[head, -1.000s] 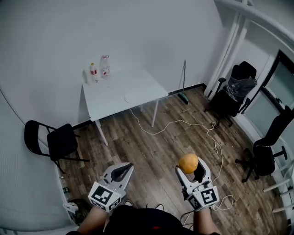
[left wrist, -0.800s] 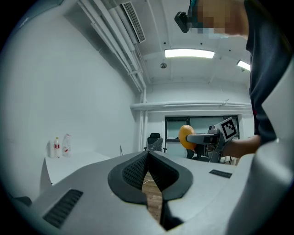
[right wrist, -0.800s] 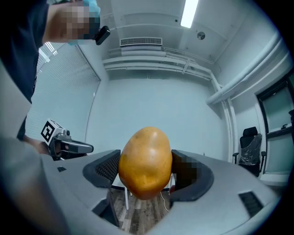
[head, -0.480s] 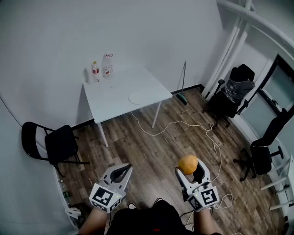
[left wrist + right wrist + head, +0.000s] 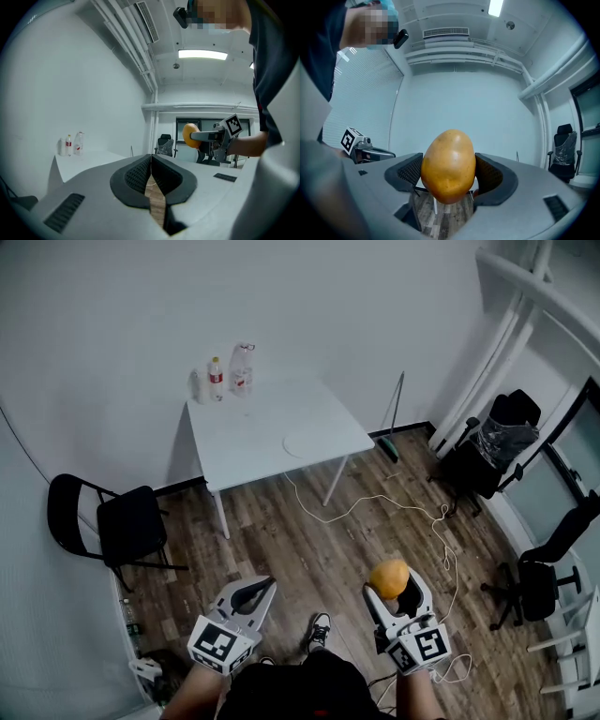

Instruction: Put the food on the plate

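Carry level toward 12 o'clock, squeeze steady, until over the plate point(image 5: 310, 440) on the counter point(image 5: 239, 427), well apart for now. Clamping the orange fruit point(image 5: 388, 576) in right gripper point(image 5: 390, 589) fingers, low at 5 o'clock above the floor, pointed forward; left gripper point(image 5: 259, 587) at 7, fingers pressed together on nothing

The head view looks steeply down from overhead, the counter point(image 5: 272, 432) far off at 12 o'clock. Each gripper view rides close behind its jaws, facing level. The left one shows the right gripper point(image 5: 191, 136) at 3 o'clock. The right one, tight on an orange fruit point(image 5: 449, 166), shows the left gripper point(image 5: 389, 153) at 8 o'clock.
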